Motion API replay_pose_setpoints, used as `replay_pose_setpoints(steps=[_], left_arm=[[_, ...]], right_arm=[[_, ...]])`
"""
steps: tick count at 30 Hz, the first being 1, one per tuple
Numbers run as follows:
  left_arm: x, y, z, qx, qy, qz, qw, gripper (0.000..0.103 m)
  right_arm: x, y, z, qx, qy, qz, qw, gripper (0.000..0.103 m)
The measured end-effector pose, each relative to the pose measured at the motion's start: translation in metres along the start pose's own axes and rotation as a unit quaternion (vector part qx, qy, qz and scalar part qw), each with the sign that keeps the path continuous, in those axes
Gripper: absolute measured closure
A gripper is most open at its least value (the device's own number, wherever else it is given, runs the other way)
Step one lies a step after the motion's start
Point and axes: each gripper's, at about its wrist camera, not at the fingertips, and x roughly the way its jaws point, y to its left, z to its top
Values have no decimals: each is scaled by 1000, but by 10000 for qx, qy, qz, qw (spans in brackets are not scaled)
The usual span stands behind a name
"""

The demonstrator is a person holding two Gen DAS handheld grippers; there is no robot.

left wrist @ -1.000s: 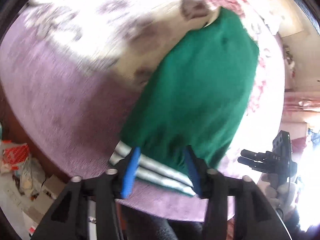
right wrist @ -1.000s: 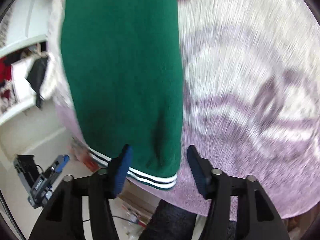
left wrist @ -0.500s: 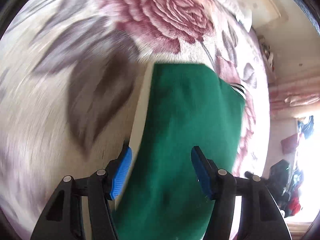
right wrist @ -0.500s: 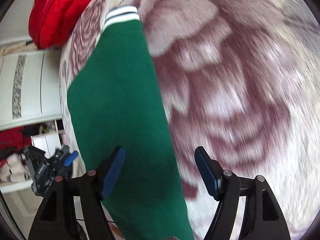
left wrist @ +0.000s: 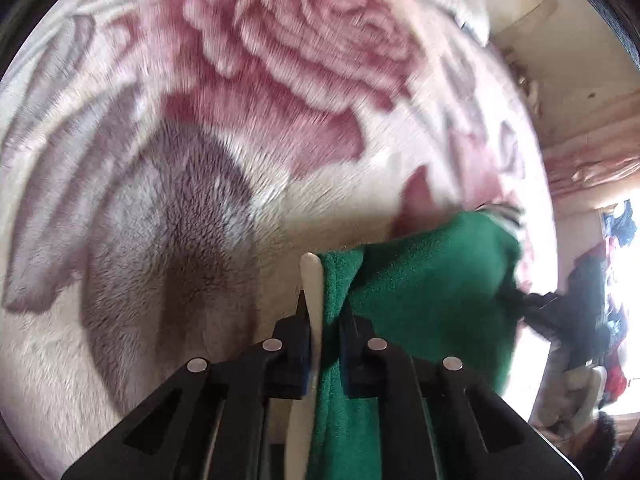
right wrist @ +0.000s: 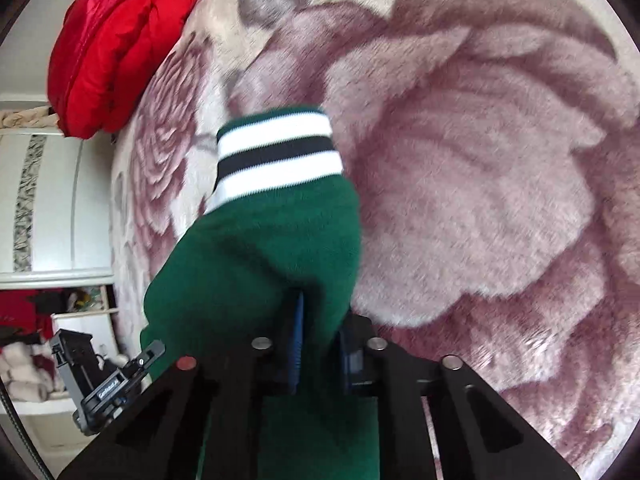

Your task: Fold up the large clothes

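A green garment (left wrist: 424, 292) with a white and black striped cuff (right wrist: 276, 156) lies on a bed covered by a rose-patterned blanket (left wrist: 280, 80). My left gripper (left wrist: 324, 312) is shut on an edge of the green garment, with a cream strip of its lining showing beside the left jaw. My right gripper (right wrist: 320, 332) is shut on another part of the green garment (right wrist: 256, 264), which bunches up over the jaws. The right gripper's body shows dark at the right of the left wrist view (left wrist: 560, 316).
A red padded jacket (right wrist: 116, 44) lies at the far side of the blanket (right wrist: 480, 160). A white wardrobe (right wrist: 52, 208) stands beyond the bed. The left gripper's body (right wrist: 104, 380) shows low on the left. Clutter lies by a bright window (left wrist: 612, 320).
Both grippers were open over the flat green garment. Now both have shut on its fabric and the garment is bunched up between them.
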Motion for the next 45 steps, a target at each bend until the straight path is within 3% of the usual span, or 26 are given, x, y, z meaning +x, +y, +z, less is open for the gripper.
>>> replay_pose_setpoints(steps=[3,7,9,11,13,14,17,21,25,28,30,31,32,33,35,38,41,43,45], left_arm=[[9,14,-1,-286,116,-219,9993,94],[-31,20,-20,-531,111,-642,9965,83],[-57,26,-41,-583,80,-855,9946,80],[-84,33,-69,-652,99,-1089,9919,72],[-107,41,-105,-743,125,-1243,9894,54],[-118,44,-125,-785,190,-1253,9888,51],[-149,57,-200,-960,464,-1099,9882,49],[-159,65,-299,-1198,957,-629,9862,49],[-140,70,-384,-1267,1478,57,9809,49],[-127,64,-422,-1208,1592,322,9793,49],[-127,58,-435,-1238,1399,307,9819,51],[-128,56,-440,-1320,1290,225,9826,68],[-131,55,-443,-1335,1233,235,9831,79],[-136,52,-444,-1301,1134,294,9846,81],[-152,47,-446,-1121,881,360,9891,84],[-144,64,-453,-1139,965,407,9880,84],[-135,86,-463,-1763,1024,122,9789,83],[-146,85,-459,-1778,926,-60,9797,77],[-162,94,-462,-1839,831,-481,9783,69]], right_arm=[[5,-5,3,59,187,-89,9998,89],[-22,0,-7,81,364,2,9993,85],[-42,-14,-28,96,493,160,9986,70],[-62,-25,-58,182,649,419,9968,44],[-84,-34,-94,230,777,560,9951,42],[-96,-41,-117,238,883,519,9945,42],[-128,-67,-191,313,1252,338,9911,42],[-150,-109,-303,706,1740,80,9822,41],[-127,-139,-400,933,2410,13,9660,41],[-103,-150,-446,635,2684,-428,9603,41],[-80,-149,-458,620,2726,-612,9582,42],[-77,-150,-463,685,2637,-545,9606,52],[-78,-148,-467,732,2469,-435,9653,72],[-81,-145,-472,679,2352,-461,9685,73],[-91,-137,-475,538,2078,-599,9749,85],[-100,-141,-483,501,1764,-724,9804,89],[-85,-152,-483,689,1869,-782,9768,86],[-87,-155,-480,842,2027,-610,9737,80],[-97,-161,-475,954,2108,-235,9726,76]])
